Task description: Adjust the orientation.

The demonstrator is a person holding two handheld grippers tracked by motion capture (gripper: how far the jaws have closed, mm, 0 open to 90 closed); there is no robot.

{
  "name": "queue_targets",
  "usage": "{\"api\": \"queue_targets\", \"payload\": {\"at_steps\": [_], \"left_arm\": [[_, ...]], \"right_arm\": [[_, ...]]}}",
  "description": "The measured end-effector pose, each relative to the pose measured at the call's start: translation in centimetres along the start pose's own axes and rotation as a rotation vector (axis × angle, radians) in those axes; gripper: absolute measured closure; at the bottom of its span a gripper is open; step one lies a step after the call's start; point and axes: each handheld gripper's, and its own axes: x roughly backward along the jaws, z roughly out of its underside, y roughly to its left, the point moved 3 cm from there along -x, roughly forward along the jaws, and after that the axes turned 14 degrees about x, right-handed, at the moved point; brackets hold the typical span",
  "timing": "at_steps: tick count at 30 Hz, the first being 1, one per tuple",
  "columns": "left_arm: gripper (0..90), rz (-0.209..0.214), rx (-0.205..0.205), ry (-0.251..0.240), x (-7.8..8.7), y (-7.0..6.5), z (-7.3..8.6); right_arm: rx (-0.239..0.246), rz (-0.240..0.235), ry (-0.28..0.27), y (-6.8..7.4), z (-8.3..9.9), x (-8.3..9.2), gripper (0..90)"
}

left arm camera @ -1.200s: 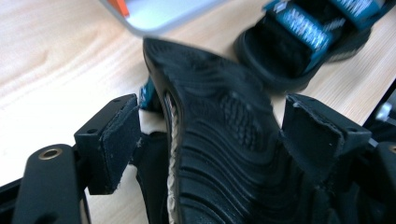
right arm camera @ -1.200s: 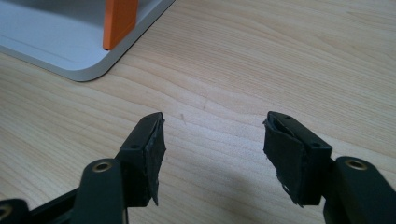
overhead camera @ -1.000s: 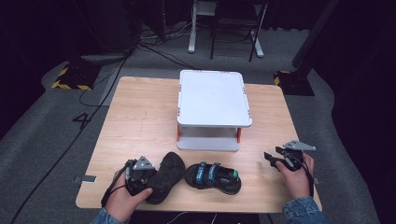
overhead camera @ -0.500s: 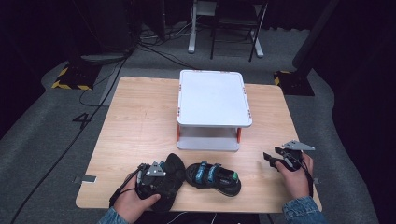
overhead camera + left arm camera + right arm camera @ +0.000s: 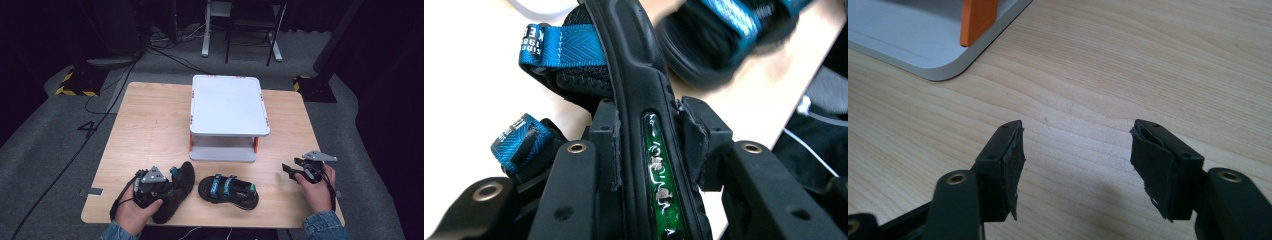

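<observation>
A black sandal with blue straps (image 5: 183, 176) is at the table's front left, turned on its edge. My left gripper (image 5: 169, 189) has just been closing, and its pads now press on both sides of the sandal's sole. In the left gripper view the sole (image 5: 634, 75), with a green insert, runs up between the jaws of the left gripper (image 5: 649, 137). A second matching sandal (image 5: 227, 191) (image 5: 724, 35) lies flat just to the right. At the front right, my right gripper (image 5: 289, 169) (image 5: 1075, 160) is open over bare wood, holding nothing.
A white two-level shelf with orange posts (image 5: 227, 105) (image 5: 913, 45) stands at the middle back of the wooden table (image 5: 150, 125). Dark floor with cables and chair legs lies beyond the table's far edge.
My left gripper slid right onto the left sandal and closed on its sole; the sandal now stands on its edge. The right hand and the second sandal stayed put.
</observation>
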Motion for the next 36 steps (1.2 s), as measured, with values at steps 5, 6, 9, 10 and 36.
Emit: {"api": "queue_targets", "payload": {"at_steps": [5,6,9,10,36], "left_arm": [[62.7,-0.078,0.059,-0.079,1.5,2.9,-1.1],[62.7,-0.099,0.076,-0.102,1.7,4.4,-1.4],[62.7,-0.116,0.102,-0.115,1.6,5.8,-1.6],[62.7,-0.125,0.12,-0.118,1.5,6.7,-1.7],[36.1,-0.059,0.046,-0.098,-0.2,4.8,-2.0]], "right_arm": [[0.0,-0.001,0.006,0.1,0.0,-0.1,39.5],[0.004,-0.004,0.008,0.2,0.0,-0.2,39.5],[0.006,-0.004,0.009,0.3,0.0,-0.2,39.5],[0.008,-0.002,0.01,0.3,0.1,-0.2,39.6],[0.016,-0.005,0.012,0.5,0.5,0.1,39.5]]}}
